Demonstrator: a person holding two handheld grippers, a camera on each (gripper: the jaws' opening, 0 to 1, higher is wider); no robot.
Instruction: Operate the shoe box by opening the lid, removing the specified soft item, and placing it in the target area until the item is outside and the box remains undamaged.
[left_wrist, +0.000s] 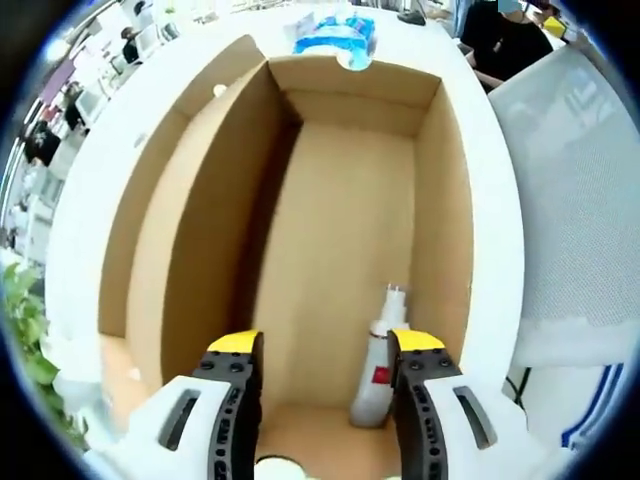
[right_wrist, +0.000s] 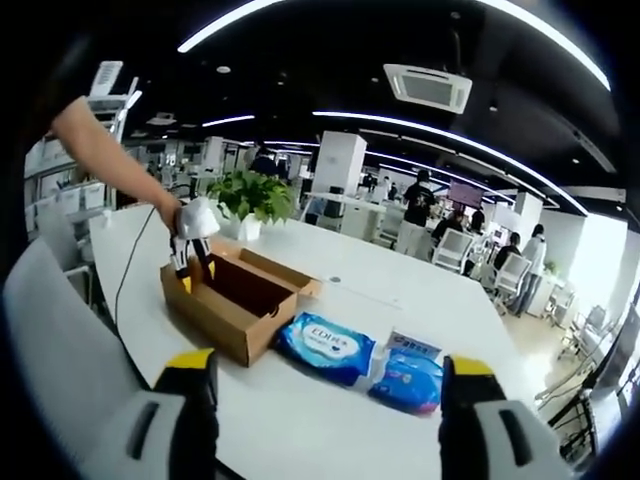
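The open cardboard shoe box (left_wrist: 445, 200) lies under my left gripper (left_wrist: 325, 345), whose yellow-tipped jaws stand open and empty just inside its near end. A white bottle with a red label (left_wrist: 380, 360) lies on the box floor, close to the right jaw. The lid flap (left_wrist: 150, 220) hangs open on the left. In the right gripper view the box (right_wrist: 235, 320) sits on a white table (right_wrist: 400, 290), and a hand holds the left gripper (right_wrist: 192, 265) over its far end. My right gripper (right_wrist: 330, 375) stands wide open and empty, well short of the box.
Two blue soft packs (right_wrist: 325, 345) (right_wrist: 408, 380) lie on the table beside the box, and one blue pack (left_wrist: 335, 35) sits beyond the box's far end. A potted plant (right_wrist: 255, 200) stands behind the box. A grey mesh chair back (left_wrist: 580, 200) is at the right. People sit further back.
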